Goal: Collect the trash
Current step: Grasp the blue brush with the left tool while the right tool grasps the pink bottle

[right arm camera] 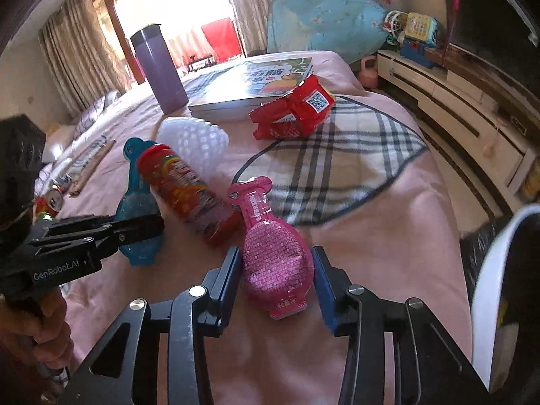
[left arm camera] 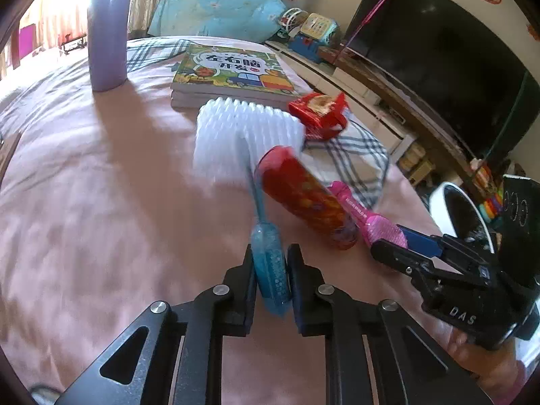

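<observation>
Bedroom, strong daylight through curtains at the far window. A bed with a pink sheet (right arm camera: 371, 253) carries all the items; a plaid cloth (right arm camera: 341, 155) lies on it toward the TV side. A dark television (left arm camera: 438, 60) stands on a low white cabinet (right arm camera: 455, 101) beside the bed.

Left hand-held gripper (left arm camera: 272, 271): jaws closed on the blue pouch (left arm camera: 270, 263), both pads pressing its flat sides. The pouch lies on the sheet, its narrow neck pointing away toward the white foam netting (left arm camera: 243, 131).

Right hand-held gripper (right arm camera: 277, 275): pads bracket the wide body of the pink pouch (right arm camera: 273, 253). The left pad touches it; at the right pad I cannot tell whether there is contact. The pouch rests on the sheet, neck pointing away, just beside the edge of the plaid cloth.

Red snack canister (right arm camera: 189, 189) lies on its side between the two pouches, touching or nearly touching both. Crumpled red wrapper (right arm camera: 297, 111) sits on the far edge of the plaid cloth, near a stack of children's books (left arm camera: 229, 71). Purple tumbler (right arm camera: 162, 71) stands upright beyond the books. A white bin (right arm camera: 489, 287) with a dark liner is at the right edge of the bed.

A hand (right arm camera: 40, 330) grips the left tool's handle.
</observation>
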`<control>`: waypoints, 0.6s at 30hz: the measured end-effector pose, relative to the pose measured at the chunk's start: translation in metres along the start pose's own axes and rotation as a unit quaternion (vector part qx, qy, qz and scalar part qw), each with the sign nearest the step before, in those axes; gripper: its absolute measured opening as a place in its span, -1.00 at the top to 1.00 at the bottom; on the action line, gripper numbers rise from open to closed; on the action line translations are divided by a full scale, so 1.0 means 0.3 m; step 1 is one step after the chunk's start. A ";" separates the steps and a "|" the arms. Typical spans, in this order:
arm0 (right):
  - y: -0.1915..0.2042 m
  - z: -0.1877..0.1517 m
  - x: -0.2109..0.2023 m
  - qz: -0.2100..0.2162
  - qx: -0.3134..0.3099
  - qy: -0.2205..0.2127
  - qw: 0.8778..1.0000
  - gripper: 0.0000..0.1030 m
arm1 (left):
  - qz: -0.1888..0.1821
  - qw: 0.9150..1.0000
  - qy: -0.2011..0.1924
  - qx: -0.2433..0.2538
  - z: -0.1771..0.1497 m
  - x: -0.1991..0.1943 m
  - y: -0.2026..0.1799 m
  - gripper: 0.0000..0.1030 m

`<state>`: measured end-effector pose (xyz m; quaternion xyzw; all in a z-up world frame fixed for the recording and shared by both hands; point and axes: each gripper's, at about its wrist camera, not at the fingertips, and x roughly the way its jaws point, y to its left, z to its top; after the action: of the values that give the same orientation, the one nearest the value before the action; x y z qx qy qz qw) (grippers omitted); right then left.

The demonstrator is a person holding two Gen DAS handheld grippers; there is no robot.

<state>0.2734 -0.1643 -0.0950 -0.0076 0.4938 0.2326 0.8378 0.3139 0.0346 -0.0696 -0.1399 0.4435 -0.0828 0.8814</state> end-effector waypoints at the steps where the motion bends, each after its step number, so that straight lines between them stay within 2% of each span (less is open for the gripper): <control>1: -0.002 -0.008 -0.012 0.003 0.005 -0.003 1.000 0.18 | -0.004 1.000 0.000 0.000 -0.012 -0.015 -0.004 0.72; 9: -0.036 -0.138 -0.150 0.024 0.061 -0.029 0.997 0.18 | -0.043 0.999 0.009 0.031 -0.106 -0.086 -0.101 0.74; 18: -0.123 -0.239 -0.292 0.011 0.114 -0.064 0.991 0.18 | -0.066 0.996 0.017 0.065 -0.150 -0.113 -0.218 0.74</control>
<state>0.1938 -0.2480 -0.0669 0.1082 0.4622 0.1835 0.8608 0.2561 -0.0261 -0.0484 -0.1097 0.4417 -0.1714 0.8738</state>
